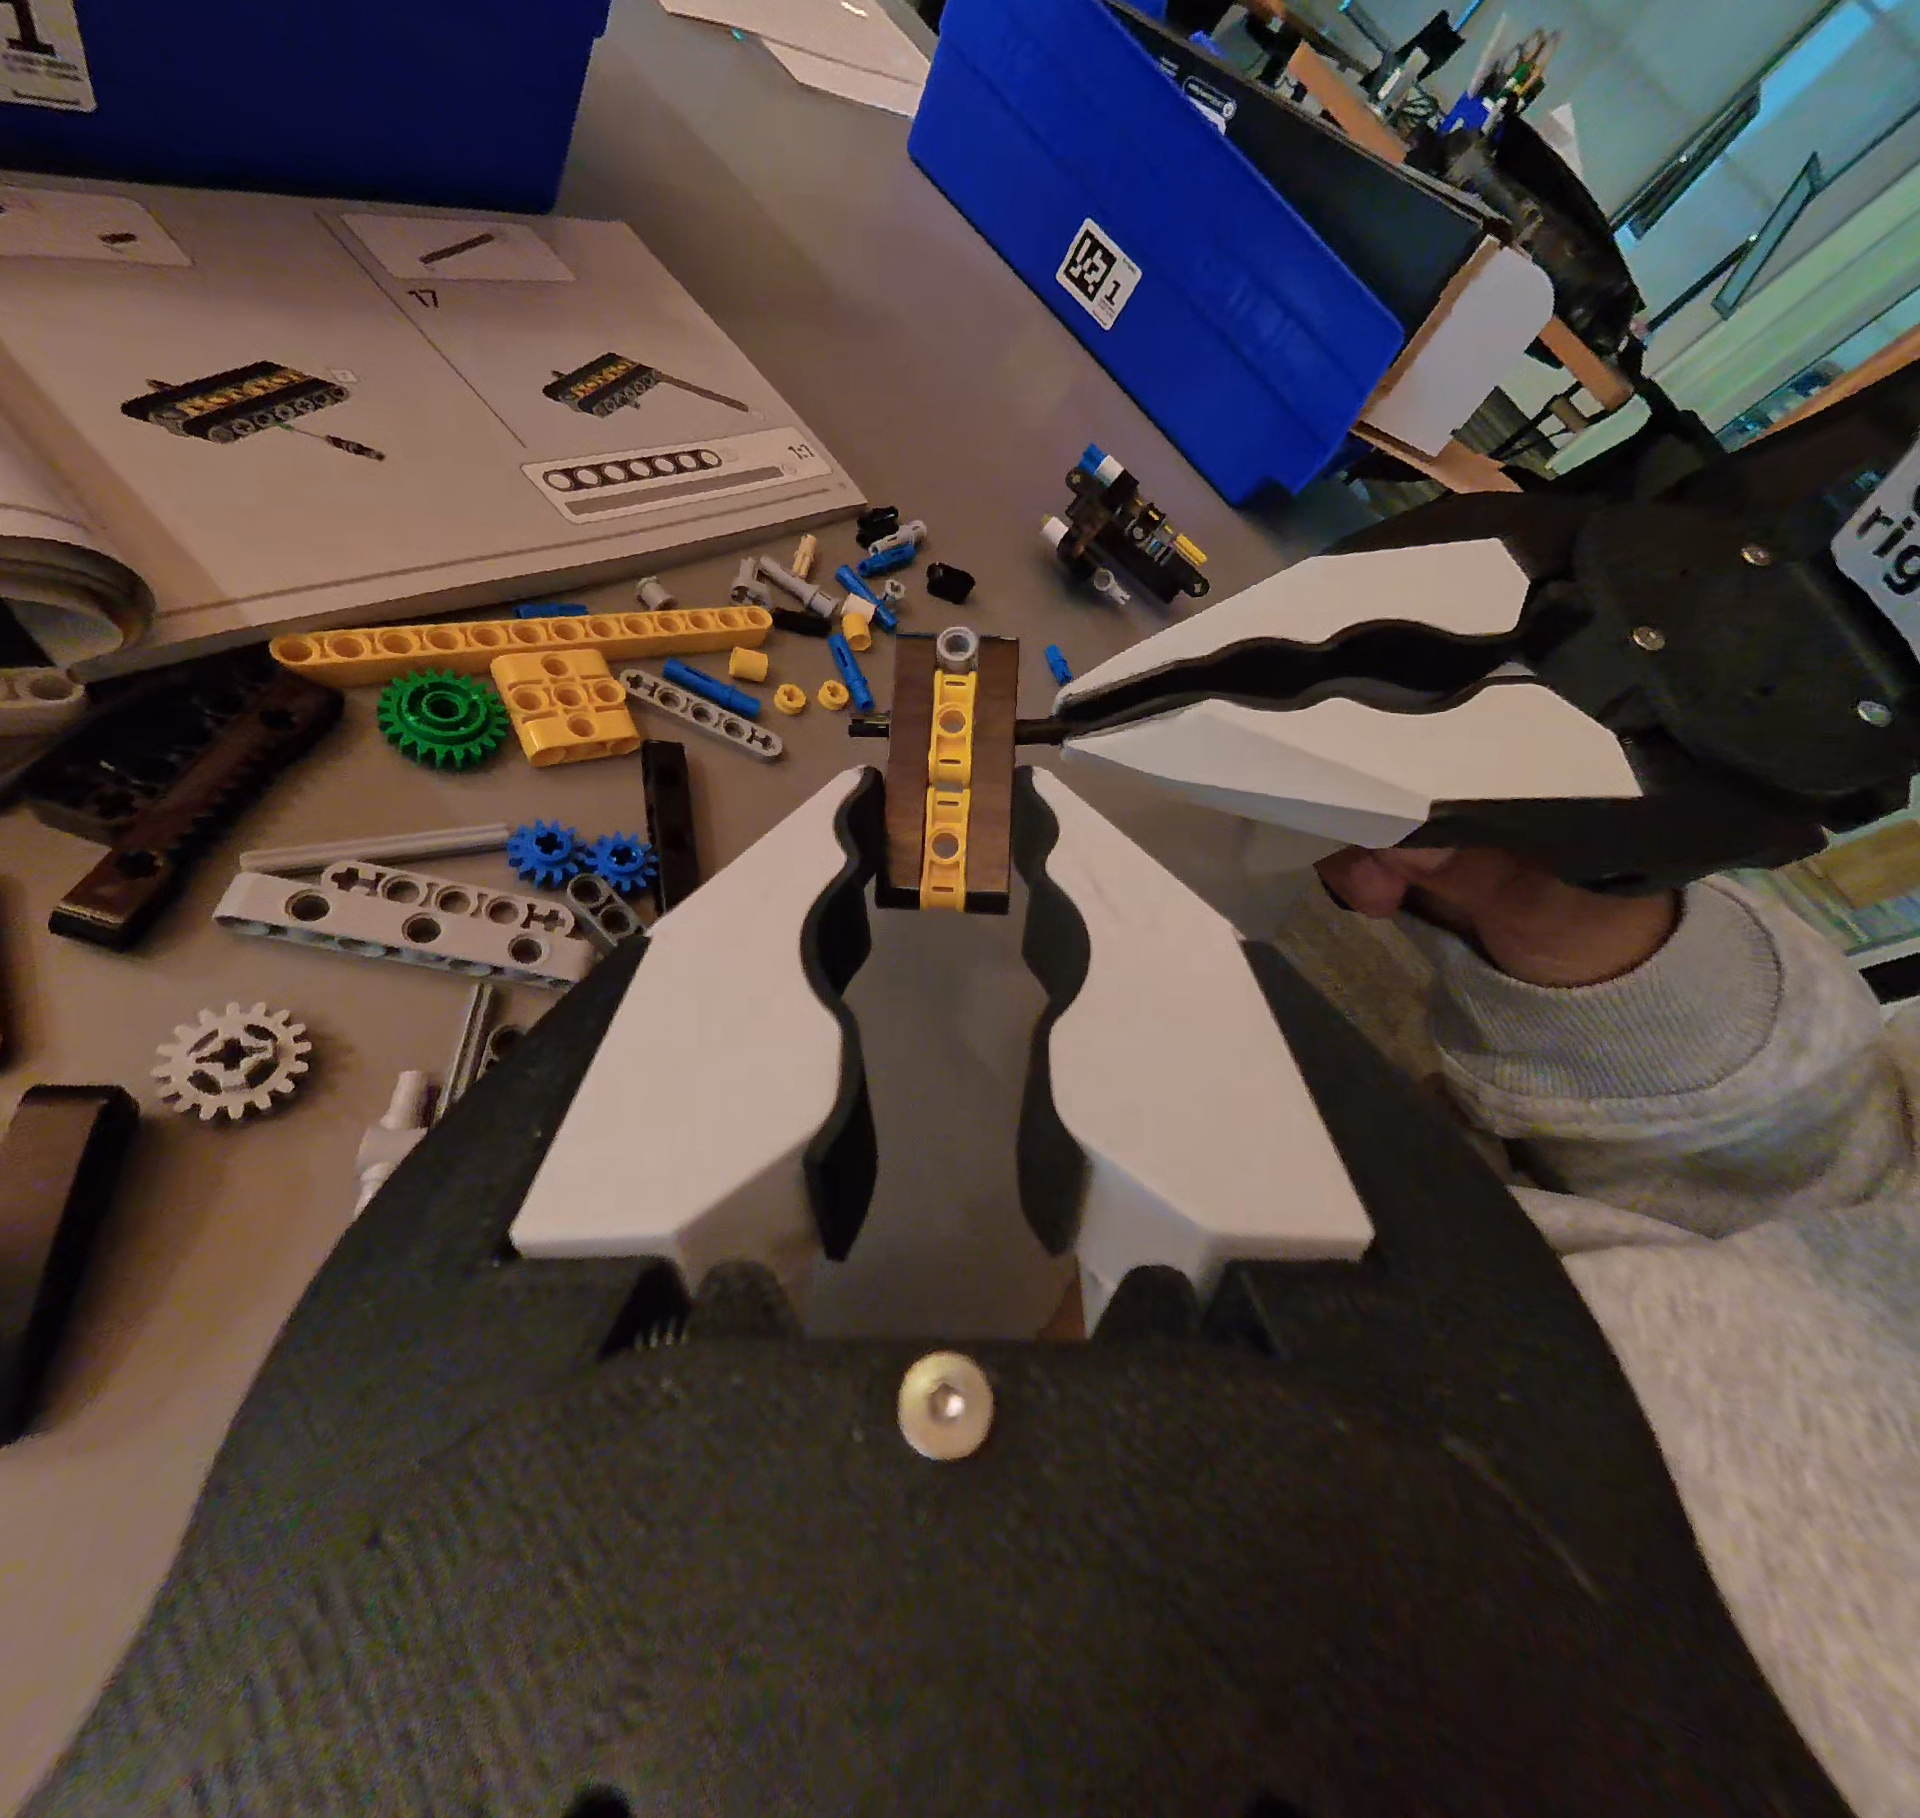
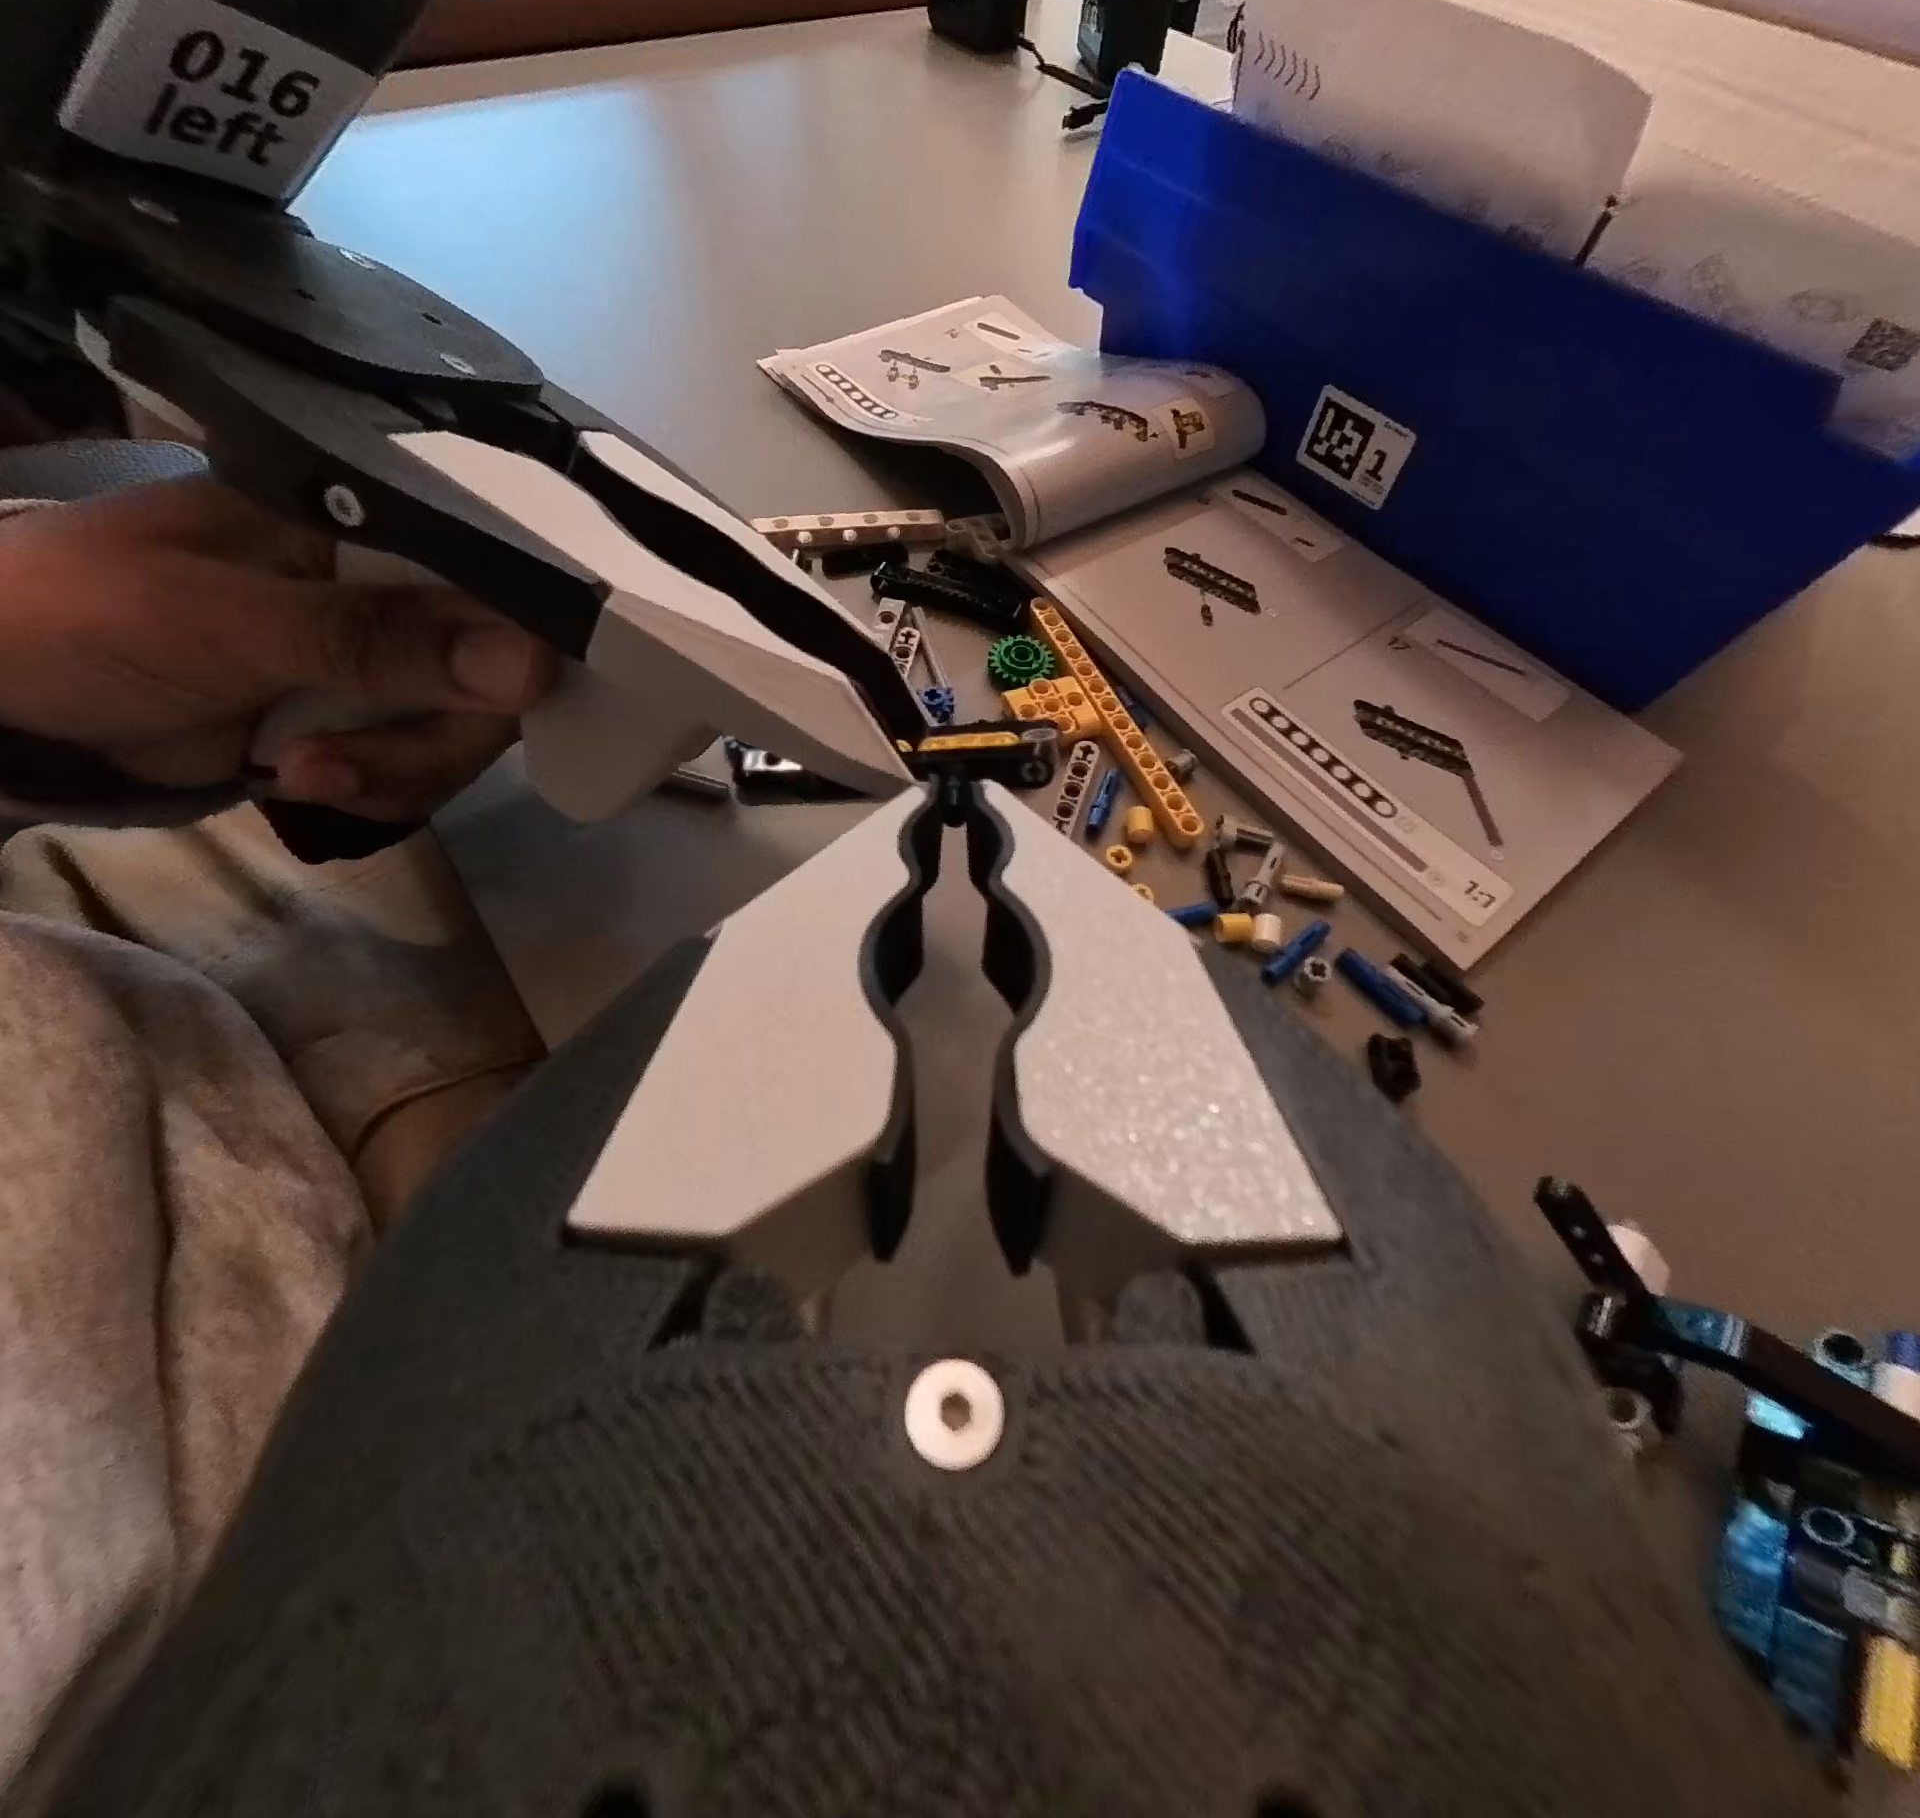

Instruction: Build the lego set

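Note:
My left gripper (image 1: 945,792) is shut on a small assembly (image 1: 951,719) of two dark beams with yellow pieces between them and a grey bush at its far end, held above the table. My right gripper (image 1: 1055,729) comes in from the right, shut on a short black pin (image 1: 1034,729) whose tip meets the assembly's right side. In the right wrist view my right gripper (image 2: 951,797) pinches the black pin (image 2: 951,789) just under the assembly (image 2: 987,734), which the left gripper (image 2: 904,740) holds from the upper left.
Loose parts lie on the grey table: a long yellow beam (image 1: 520,641), a green gear (image 1: 442,719), blue gears (image 1: 582,854), a grey beam (image 1: 405,911), a grey gear (image 1: 231,1060). An open instruction booklet (image 1: 416,397), a blue bin (image 1: 1143,241) and a small black sub-assembly (image 1: 1127,542) lie behind. My left and right fingertips are right by each other.

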Available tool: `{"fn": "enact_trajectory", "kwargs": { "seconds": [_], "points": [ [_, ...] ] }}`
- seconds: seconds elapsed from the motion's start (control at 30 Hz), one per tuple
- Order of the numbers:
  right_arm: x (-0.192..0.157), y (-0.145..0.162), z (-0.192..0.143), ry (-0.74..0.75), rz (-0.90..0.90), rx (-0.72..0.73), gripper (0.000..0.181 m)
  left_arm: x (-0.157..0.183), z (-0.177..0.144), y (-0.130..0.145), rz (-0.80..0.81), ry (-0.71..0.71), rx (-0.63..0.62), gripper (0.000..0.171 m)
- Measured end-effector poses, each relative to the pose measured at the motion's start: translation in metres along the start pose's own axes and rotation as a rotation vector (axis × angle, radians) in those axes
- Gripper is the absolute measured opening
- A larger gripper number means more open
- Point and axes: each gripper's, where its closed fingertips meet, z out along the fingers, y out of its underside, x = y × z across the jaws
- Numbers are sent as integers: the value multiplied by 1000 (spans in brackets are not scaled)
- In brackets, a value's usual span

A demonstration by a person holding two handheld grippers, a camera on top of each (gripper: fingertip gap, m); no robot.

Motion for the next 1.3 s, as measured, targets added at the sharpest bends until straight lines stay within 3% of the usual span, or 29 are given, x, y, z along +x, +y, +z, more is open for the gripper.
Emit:
{"fn": "enact_trajectory", "kwargs": {
  "seconds": [0.23,0.93,1.3],
  "points": [
    [2,3,4,79,-62,-42,3,-4,3,0,42,-73,7,25],
    [5,3,5,65,37,-4,3,-6,3,-3,62,-109,59,24],
    [6,0,4,-1,233,74,2,-5,1,-8,87,-124,120,24]
  ]
}}
